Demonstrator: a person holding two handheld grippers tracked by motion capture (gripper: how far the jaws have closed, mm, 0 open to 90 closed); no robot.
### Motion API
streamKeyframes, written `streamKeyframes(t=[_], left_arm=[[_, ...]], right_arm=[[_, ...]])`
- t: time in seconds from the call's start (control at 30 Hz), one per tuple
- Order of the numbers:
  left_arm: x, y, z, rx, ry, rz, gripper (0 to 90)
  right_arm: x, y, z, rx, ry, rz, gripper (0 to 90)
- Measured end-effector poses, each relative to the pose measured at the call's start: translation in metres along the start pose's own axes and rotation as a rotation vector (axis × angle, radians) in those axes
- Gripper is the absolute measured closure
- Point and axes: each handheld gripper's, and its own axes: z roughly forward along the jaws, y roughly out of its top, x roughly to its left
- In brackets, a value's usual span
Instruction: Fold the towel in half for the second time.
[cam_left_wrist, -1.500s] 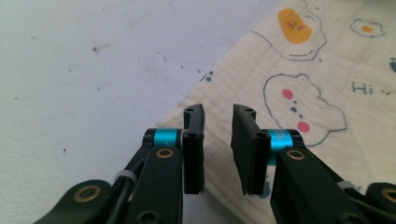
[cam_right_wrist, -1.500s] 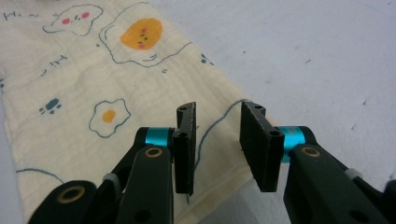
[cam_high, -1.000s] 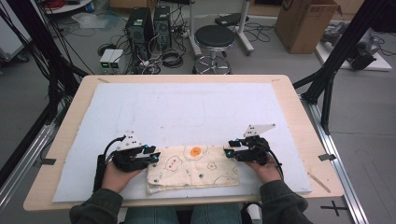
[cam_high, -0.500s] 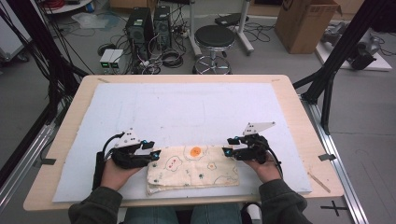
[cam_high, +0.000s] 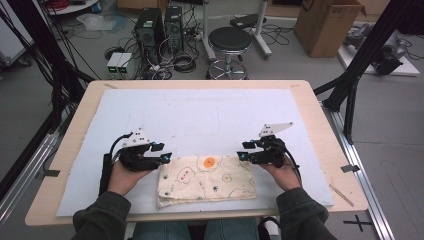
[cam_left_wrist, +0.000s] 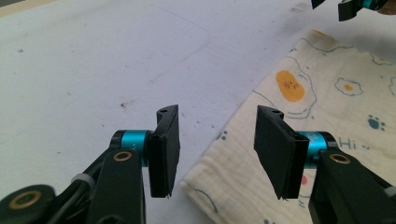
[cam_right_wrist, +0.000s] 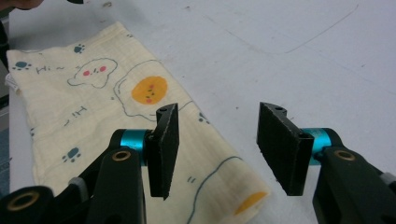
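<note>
One folded cloth, two grippers, left and right, one white mat, one stool

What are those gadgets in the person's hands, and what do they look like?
Each hand holds a black two-fingered tool. The left gripper and right gripper carry turquoise rings behind flat black fingers, brass-coloured pivot pins, a grey three-cornered plate on top and a trailing black cable. The person wears dark green sleeves.

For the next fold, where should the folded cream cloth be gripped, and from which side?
Probably at its two far corners. The cloth lies flat as a wide folded rectangle, short ends by each gripper. The left gripper could take the left corner from outside, the right gripper the right corner likewise; both are open, holding nothing.
</note>
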Motion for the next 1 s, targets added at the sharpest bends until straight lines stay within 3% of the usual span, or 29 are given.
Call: streamKeyframes(t=[0.13, 0.47, 0.67, 0.77, 1.0], left_arm=[[0.004, -0.001, 0.002, 0.027, 0.001, 0.000, 48.9], [0.011, -0.003, 0.008, 0.040, -0.005, -0.017, 46.2], [0.017, -0.006, 0.015, 0.072, 0.008, -0.029, 49.8], [0.020, -0.007, 0.015, 0.073, 0.044, -0.036, 53.0], [0.025, -0.010, 0.020, 0.110, 0.021, -0.067, 56.0]], right_arm=[[-0.005, 0.002, 0.000, -0.002, -0.001, 0.013, 48.5], [-0.013, 0.001, 0.001, 0.006, -0.018, 0.042, 49.4], [-0.016, -0.002, 0.002, 0.037, -0.025, 0.061, 56.9], [-0.020, -0.005, 0.005, 0.059, -0.025, 0.074, 60.3], [-0.026, -0.013, 0.009, 0.087, -0.011, 0.106, 61.6]])
